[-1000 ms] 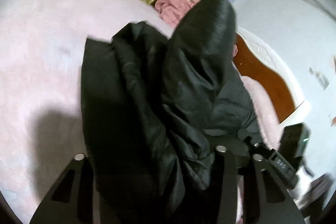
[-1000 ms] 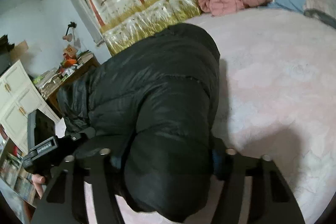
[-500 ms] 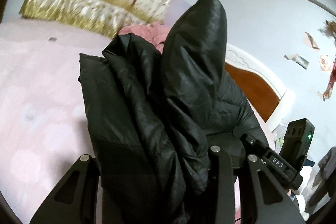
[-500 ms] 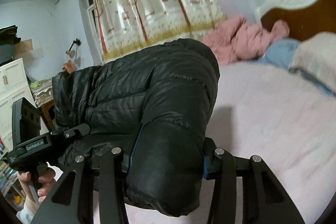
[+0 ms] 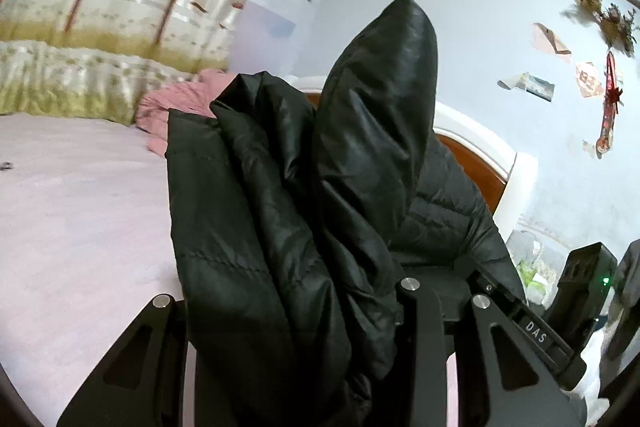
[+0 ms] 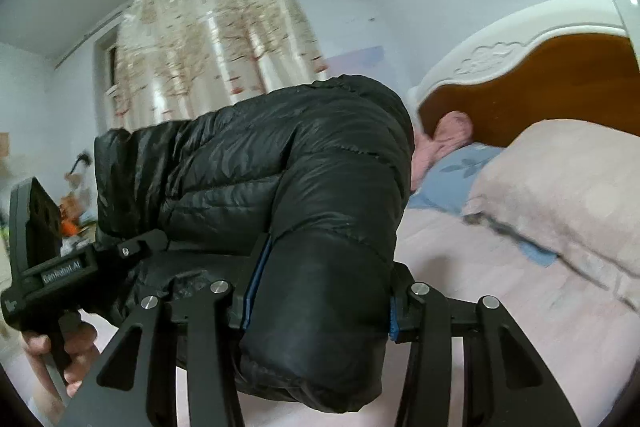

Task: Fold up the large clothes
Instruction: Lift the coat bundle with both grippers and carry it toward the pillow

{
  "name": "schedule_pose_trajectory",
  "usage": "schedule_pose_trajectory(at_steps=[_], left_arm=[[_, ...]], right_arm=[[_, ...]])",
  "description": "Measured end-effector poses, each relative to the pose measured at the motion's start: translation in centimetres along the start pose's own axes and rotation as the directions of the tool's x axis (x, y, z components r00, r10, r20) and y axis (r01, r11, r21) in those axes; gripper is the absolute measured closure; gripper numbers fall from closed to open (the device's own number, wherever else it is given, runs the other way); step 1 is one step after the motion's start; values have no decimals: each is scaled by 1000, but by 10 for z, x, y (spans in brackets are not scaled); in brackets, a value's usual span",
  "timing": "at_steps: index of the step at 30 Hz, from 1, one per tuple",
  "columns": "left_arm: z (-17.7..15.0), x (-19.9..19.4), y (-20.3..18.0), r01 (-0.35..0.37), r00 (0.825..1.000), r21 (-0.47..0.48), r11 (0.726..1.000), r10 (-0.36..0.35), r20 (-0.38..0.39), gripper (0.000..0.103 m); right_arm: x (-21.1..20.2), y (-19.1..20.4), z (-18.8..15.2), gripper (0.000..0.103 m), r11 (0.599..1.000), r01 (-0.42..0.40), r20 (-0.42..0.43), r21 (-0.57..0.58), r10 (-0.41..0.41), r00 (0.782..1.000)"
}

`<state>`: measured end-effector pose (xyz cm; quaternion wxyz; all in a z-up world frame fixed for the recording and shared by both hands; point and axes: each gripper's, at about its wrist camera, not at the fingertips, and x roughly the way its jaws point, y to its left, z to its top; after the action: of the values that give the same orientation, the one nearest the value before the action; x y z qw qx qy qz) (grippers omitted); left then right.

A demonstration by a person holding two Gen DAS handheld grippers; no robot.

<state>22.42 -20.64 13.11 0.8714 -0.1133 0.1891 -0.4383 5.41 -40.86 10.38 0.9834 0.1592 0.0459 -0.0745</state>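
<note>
A black puffer jacket (image 5: 280, 227) hangs bunched up above the pink bed (image 5: 80, 219). My left gripper (image 5: 286, 307) is shut on a thick fold of it, and the padding fills the gap between the fingers. In the right wrist view the same jacket (image 6: 260, 167) bulges forward. My right gripper (image 6: 324, 303) is shut on a padded roll, with the blue pads (image 6: 253, 287) pressed into both its sides. A hand (image 6: 60, 343) holds the left gripper's body (image 6: 52, 267) at the left. The jacket's lower part is hidden below both views.
A pink garment (image 5: 176, 103) lies crumpled at the far side of the bed. A pink pillow (image 6: 560, 195) and a blue one (image 6: 452, 179) rest against the wood-and-white headboard (image 6: 520, 91). A tree-print curtain (image 6: 208, 47) covers the window.
Both grippers have risen with the jacket still in them. The views have tipped up from the bedspread towards the wall, the curtain and the headboard.
</note>
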Motion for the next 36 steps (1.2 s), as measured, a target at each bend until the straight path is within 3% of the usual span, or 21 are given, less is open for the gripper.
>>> schedule_pose_trajectory(at_steps=[7,9,13,18,20,22,24,26,28,30,32,33,34,36], left_arm=[[-16,123,10,1,1000,-62,998,-2,-24,67],[-25,166,5,-3,998,-44,999,0,-61,67],[-47,252,6,10,993,-44,999,-16,-119,67],[-77,336,34,2,982,-77,997,-17,-190,67],[-91,357,47,-18,957,-148,989,-26,-288,63],[-84,349,58,20,960,-231,973,-84,-269,64],[-81,335,48,2,962,-201,980,-57,-267,64],[-83,320,25,6,958,-147,989,-47,-281,64],[-84,309,1,14,950,-144,989,-58,-307,65],[-86,297,-17,26,940,-186,982,-87,-329,65],[-89,282,-34,44,929,-203,978,-115,-352,65],[-92,274,-45,50,926,-190,980,-117,-359,66],[-95,266,-59,48,921,-161,986,-107,-376,66],[-101,254,-85,51,912,-120,991,-95,-399,66]], right_arm=[[78,-43,30,54,989,143,-2,-37,-143,990],[109,-57,33,54,972,226,1,-61,-226,974],[162,-110,31,54,919,390,23,-63,-390,921],[232,-185,13,55,902,425,-106,-74,-431,896],[247,-203,5,55,896,438,-194,-74,-443,875],[252,-208,3,55,898,434,-220,-77,-439,871],[248,-201,6,56,896,432,-223,-105,-445,868],[236,-191,9,57,880,454,-234,-137,-474,849],[215,-184,8,58,858,491,-251,-155,-514,820],[189,-173,18,58,820,516,-314,-247,-572,758],[169,-153,30,58,754,507,-293,-418,-640,710],[159,-151,34,60,740,518,-289,-428,-656,698],[141,-151,43,70,729,557,-275,-398,-674,686],[110,-150,57,71,715,621,-246,-322,-696,674]])
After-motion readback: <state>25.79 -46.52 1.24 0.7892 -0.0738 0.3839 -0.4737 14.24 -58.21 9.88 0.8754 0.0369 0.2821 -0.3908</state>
